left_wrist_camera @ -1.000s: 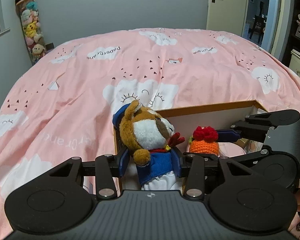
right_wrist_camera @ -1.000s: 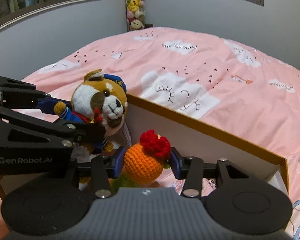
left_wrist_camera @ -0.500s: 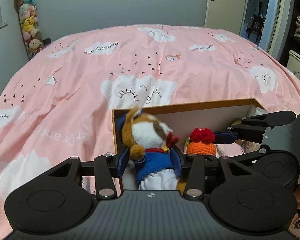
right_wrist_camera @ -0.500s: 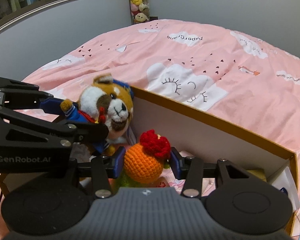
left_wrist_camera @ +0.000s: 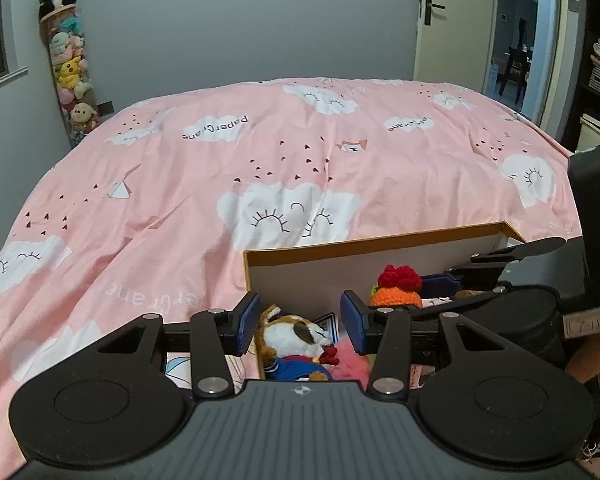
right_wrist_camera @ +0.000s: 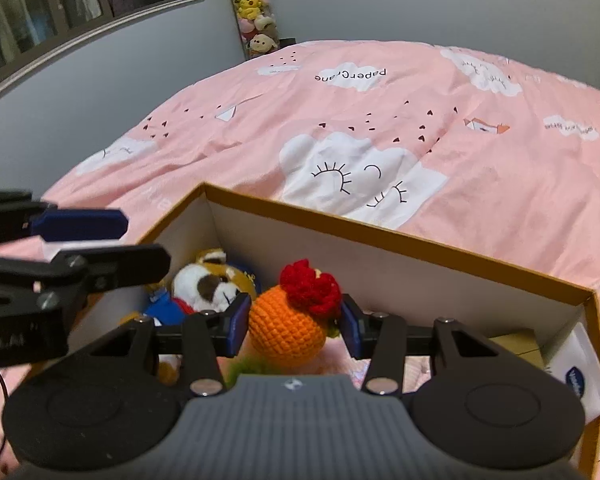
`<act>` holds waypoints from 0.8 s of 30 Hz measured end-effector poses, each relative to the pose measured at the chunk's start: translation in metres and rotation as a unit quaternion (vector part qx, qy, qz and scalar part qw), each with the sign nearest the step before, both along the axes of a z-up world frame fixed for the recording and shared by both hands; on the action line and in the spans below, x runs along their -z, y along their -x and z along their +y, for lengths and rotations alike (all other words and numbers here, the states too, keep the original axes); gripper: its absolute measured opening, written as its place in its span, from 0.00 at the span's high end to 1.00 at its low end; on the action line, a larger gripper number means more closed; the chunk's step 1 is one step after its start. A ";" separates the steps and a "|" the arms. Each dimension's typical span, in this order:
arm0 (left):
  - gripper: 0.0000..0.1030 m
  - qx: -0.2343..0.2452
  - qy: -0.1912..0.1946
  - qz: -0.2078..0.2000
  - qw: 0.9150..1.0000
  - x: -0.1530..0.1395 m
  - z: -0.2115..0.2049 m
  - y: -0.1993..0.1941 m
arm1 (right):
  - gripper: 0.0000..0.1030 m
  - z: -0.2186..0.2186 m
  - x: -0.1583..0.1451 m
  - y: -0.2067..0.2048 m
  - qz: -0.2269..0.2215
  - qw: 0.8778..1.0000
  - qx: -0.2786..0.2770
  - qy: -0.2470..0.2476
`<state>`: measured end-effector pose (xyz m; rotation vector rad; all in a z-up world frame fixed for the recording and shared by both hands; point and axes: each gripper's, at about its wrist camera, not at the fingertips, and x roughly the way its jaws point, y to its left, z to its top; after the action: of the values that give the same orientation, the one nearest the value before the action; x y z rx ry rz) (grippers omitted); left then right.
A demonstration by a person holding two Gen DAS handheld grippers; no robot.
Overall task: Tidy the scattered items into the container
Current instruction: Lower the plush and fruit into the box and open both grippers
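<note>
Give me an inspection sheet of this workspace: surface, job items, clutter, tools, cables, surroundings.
Surface: pink quilt, box on it.
Job's things: plush dog lying in box; crochet toy over box.
Clutter: white packet, pink fluff in box.
Tools: left tool open above plush dog; right tool shut on crochet toy.
Cables: dark cable, lower left of right-wrist view.
Surroundings: stacked plush toys in corner, door.

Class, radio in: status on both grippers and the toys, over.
Left gripper open, plush dog lying in box. Right gripper shut on crochet toy, above box. Nothing blocking.
</note>
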<state>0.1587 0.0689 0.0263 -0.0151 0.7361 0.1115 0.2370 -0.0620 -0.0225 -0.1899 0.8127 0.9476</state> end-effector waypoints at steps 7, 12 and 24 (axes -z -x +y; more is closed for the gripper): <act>0.49 -0.001 0.010 -0.004 1.000 0.002 0.002 0.002 | 0.51 0.008 0.000 -0.002 0.000 1.000 0.002 0.007; 0.49 -0.001 0.012 -0.003 1.000 0.005 0.001 0.003 | 0.44 0.005 -0.002 -0.001 0.006 1.000 0.006 0.001; 0.40 -0.024 0.009 -0.061 0.998 -0.007 -0.019 0.037 | 0.19 -0.020 -0.011 0.018 -0.023 0.999 0.025 -0.024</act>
<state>0.1214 0.0502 0.0337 -0.0568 0.6148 0.1493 0.2185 -0.0816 -0.0118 -0.1487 0.7478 0.9112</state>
